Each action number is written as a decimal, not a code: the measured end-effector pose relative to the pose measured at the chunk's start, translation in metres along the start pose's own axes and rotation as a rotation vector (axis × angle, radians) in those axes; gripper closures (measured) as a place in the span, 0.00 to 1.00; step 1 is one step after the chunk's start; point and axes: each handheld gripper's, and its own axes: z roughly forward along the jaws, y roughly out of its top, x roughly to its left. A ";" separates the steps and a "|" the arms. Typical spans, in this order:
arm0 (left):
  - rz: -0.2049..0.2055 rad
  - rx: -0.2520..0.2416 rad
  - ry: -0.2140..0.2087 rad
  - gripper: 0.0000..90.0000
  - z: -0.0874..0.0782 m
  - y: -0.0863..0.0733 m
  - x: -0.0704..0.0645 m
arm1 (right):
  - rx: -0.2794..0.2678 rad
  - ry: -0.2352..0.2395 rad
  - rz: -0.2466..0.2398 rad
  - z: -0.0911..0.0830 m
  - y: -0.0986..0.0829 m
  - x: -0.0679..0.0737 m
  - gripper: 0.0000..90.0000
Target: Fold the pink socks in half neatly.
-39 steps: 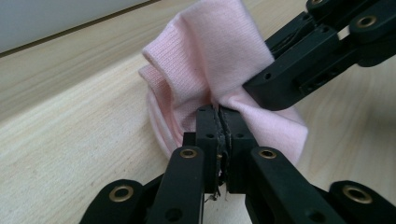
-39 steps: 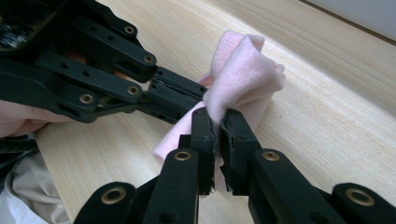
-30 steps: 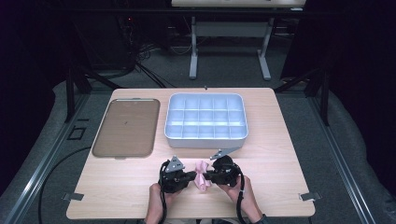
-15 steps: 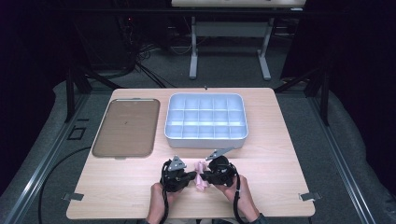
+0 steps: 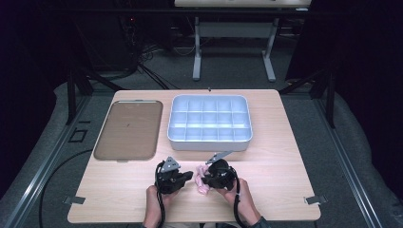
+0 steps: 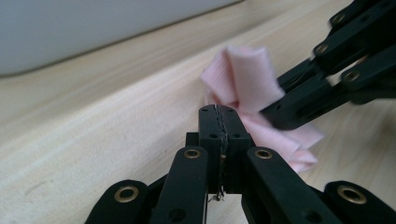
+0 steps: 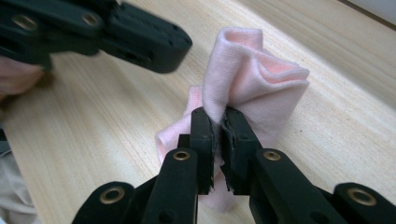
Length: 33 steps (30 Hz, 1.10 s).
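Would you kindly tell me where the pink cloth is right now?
In the high view the pink cloth lies near the table's front edge, between the left hand-held gripper and right hand-held gripper, in front of the compartment tray.

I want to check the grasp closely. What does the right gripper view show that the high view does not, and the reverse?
Right gripper view: the right gripper is shut on a fold of the pink cloth.

High view: the grey divided bin, the brown tray and the person's hands.

Both: the cloth, the wooden table and the left gripper.
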 end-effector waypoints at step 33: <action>0.138 0.105 0.012 1.00 0.040 0.029 -0.008 | -0.022 -0.015 -0.006 0.003 -0.001 0.005 0.90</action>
